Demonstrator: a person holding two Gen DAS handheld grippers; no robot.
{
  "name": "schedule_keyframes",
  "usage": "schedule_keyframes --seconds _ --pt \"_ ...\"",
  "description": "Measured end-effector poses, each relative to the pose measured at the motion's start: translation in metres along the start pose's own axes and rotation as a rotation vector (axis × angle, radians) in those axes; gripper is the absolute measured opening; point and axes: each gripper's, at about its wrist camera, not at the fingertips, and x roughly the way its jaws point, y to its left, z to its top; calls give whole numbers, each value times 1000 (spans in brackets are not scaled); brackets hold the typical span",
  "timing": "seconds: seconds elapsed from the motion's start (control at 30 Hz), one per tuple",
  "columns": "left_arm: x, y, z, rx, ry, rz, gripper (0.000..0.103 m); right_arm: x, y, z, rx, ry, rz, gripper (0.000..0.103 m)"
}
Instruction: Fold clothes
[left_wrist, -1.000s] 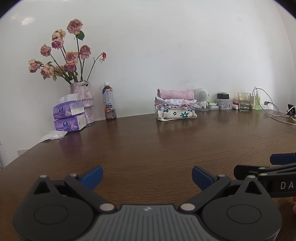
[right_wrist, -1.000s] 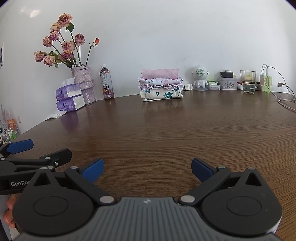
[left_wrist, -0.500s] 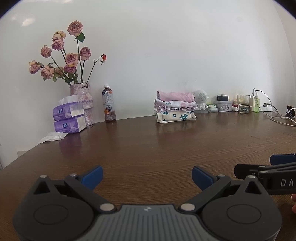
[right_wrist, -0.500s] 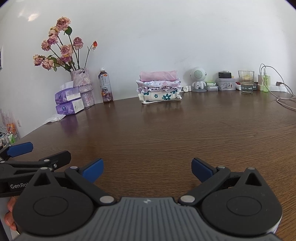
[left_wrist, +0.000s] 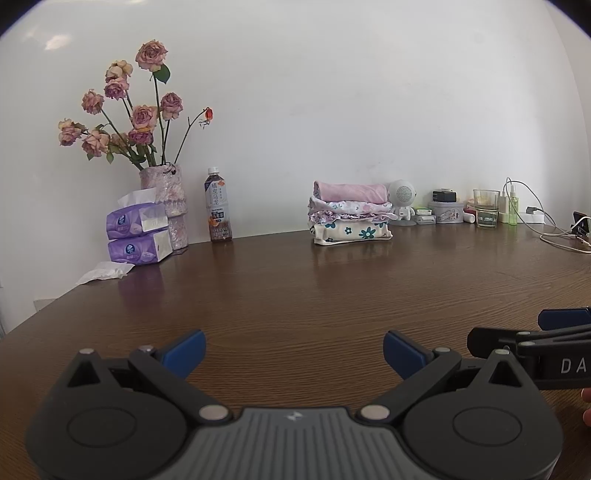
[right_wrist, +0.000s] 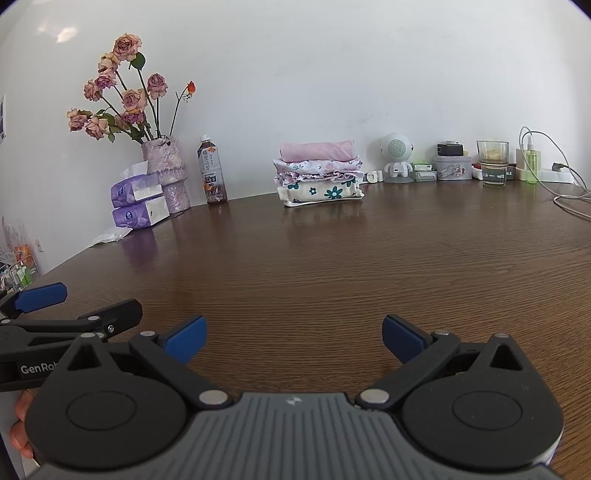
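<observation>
Low in the frame of each wrist view, our two grippers stood wide, holding nothing. We kept the left gripper (left_wrist: 293, 349) and the right gripper (right_wrist: 291, 334) side by side over bare table (right_wrist: 332, 266), level and pointed at the far wall; our guess is that we were between garments, with nothing yet laid out to fold.

At the upper centre of both frames sat the stack of folded clothes (left_wrist: 349, 212), pink on top and a flowered piece at the bottom, well apart from both grippers and pushed back near the wall, presumably to keep the working space free. To its left stood a bottle (left_wrist: 218, 205), a vase of roses (left_wrist: 168, 206) and tissue packs (left_wrist: 136, 232); to its right, a small white speaker (right_wrist: 397, 157) and a glass (right_wrist: 492, 162).

No unfolded garment showed anywhere. Each gripper cut into the other's view at the edge, only partly seen, and of the person we saw just fingertips (right_wrist: 20, 424) at the frame border.
</observation>
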Motion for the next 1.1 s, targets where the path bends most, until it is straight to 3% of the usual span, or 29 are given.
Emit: schedule_keyframes --seconds 1.1 --pt "-2 -1 -1 4 -11 2 103 0 1 1 0 -5 -2 103"
